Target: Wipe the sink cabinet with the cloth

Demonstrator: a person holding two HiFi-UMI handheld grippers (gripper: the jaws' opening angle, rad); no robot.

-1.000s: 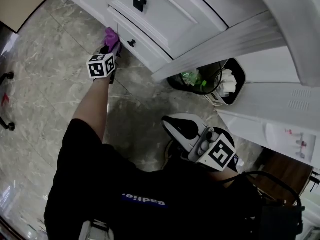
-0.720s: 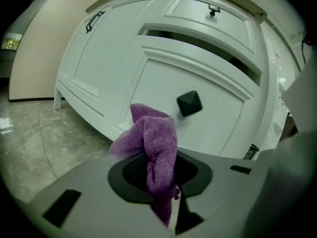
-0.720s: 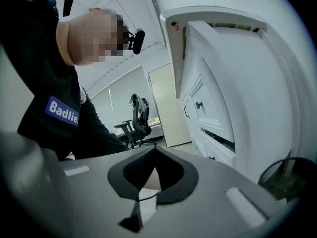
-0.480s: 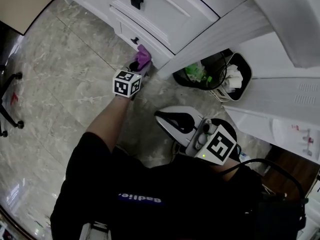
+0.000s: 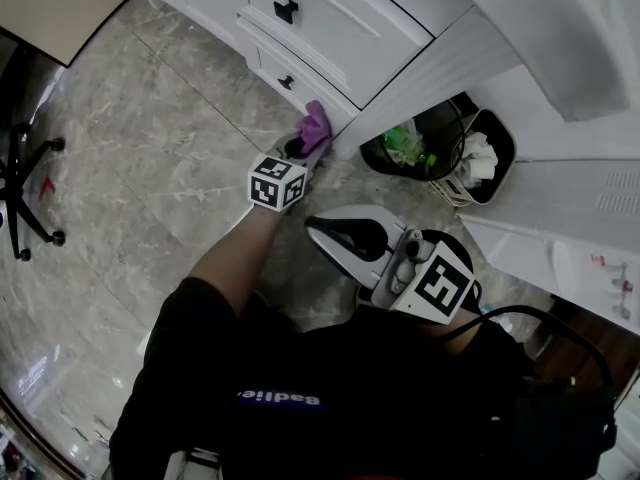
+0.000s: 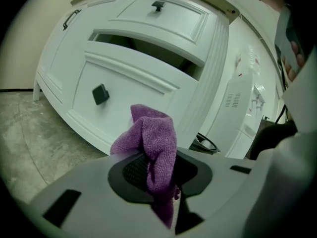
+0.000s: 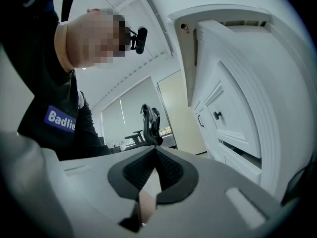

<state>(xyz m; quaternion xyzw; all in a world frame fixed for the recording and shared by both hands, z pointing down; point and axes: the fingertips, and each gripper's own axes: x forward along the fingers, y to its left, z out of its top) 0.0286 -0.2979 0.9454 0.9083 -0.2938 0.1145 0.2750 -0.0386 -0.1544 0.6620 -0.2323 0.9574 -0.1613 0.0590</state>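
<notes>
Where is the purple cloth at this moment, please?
In the head view the purple cloth is held in the left gripper, low by the bottom drawer of the sink cabinet, with the waste bin to its right.

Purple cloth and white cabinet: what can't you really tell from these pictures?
- Whether the purple cloth touches the cabinet: in the head view the left gripper covers the contact, and its own view gives no depth.
- Inside the lower drawer: left gripper view, only a dark gap above it.
- What fills the black bin: head view, small, partly under the cabinet.
- Cabinet top: cut off by the head view's upper edge.
</notes>
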